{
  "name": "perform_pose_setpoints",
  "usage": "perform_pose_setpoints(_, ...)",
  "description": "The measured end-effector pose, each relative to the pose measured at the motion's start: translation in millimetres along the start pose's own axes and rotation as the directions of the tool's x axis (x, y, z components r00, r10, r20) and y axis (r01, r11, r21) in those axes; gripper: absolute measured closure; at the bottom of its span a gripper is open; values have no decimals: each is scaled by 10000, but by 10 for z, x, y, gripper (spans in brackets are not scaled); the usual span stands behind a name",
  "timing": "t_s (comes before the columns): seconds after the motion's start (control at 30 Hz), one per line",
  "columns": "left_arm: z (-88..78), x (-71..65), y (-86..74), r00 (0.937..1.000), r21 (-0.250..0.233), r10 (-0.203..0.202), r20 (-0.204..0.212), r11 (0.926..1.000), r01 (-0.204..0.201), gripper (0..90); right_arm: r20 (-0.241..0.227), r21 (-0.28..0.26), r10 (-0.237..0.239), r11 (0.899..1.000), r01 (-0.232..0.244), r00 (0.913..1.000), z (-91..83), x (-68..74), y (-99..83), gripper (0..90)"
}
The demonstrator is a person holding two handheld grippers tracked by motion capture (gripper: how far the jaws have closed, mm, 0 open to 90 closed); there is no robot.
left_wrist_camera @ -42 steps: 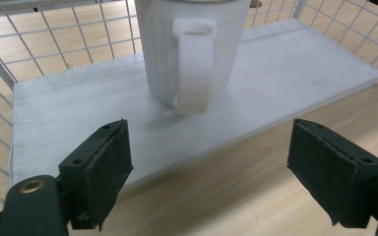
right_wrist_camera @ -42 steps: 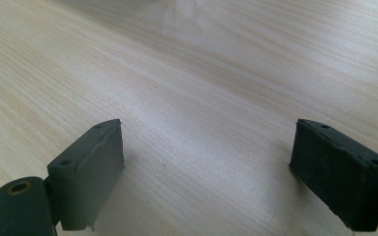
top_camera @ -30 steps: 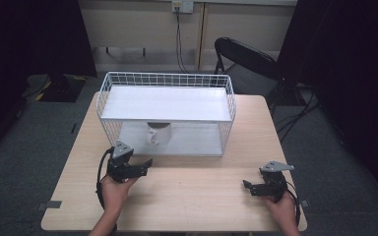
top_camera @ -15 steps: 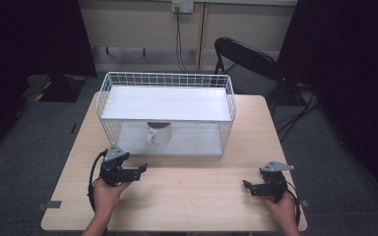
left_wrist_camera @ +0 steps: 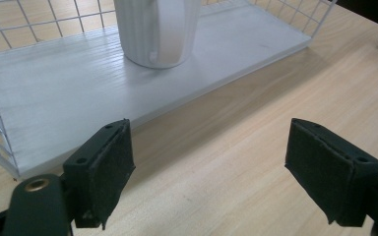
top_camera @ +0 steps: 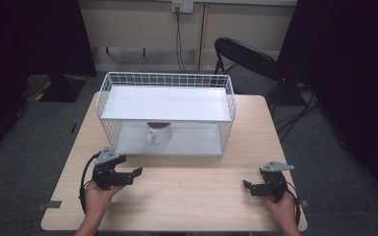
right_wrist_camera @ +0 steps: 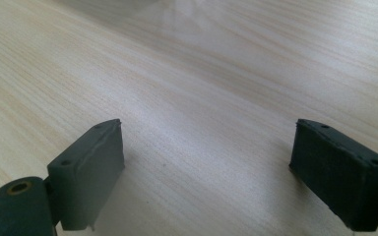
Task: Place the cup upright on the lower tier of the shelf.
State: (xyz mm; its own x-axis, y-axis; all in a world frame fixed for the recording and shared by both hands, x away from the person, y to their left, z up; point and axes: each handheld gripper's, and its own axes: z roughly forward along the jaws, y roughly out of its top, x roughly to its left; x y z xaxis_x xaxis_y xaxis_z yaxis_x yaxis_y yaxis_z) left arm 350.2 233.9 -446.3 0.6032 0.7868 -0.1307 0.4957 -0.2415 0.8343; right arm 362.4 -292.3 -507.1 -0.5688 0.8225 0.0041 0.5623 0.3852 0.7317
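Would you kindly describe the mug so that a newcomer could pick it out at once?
Start at the white wire rack at the far side of the wooden table. Look beneath its white top board, on the lower shelf. The white mug stands there upright, left of centre; it is the one object on that shelf.

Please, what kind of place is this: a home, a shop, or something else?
Probably a lab or studio set up for recording, not a home. Dark curtains hang at both sides, a lone wooden table holds a white wire rack, and a folding chair stands behind on grey carpet.
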Motion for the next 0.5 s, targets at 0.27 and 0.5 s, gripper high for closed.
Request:
perform_pose_setpoints(0.27, -49, 35, -42, 9997, -7, 96, 236, 10000, -96, 187, 2, -1, 4, 10000, -4, 10000, 0, 0, 0, 118)
perform_pose_setpoints(0.5, -100, 73, -106, 9991, 40, 178, 373, 9998, -179, 199, 3, 1, 1, 10000, -1, 10000, 0, 0, 0, 119)
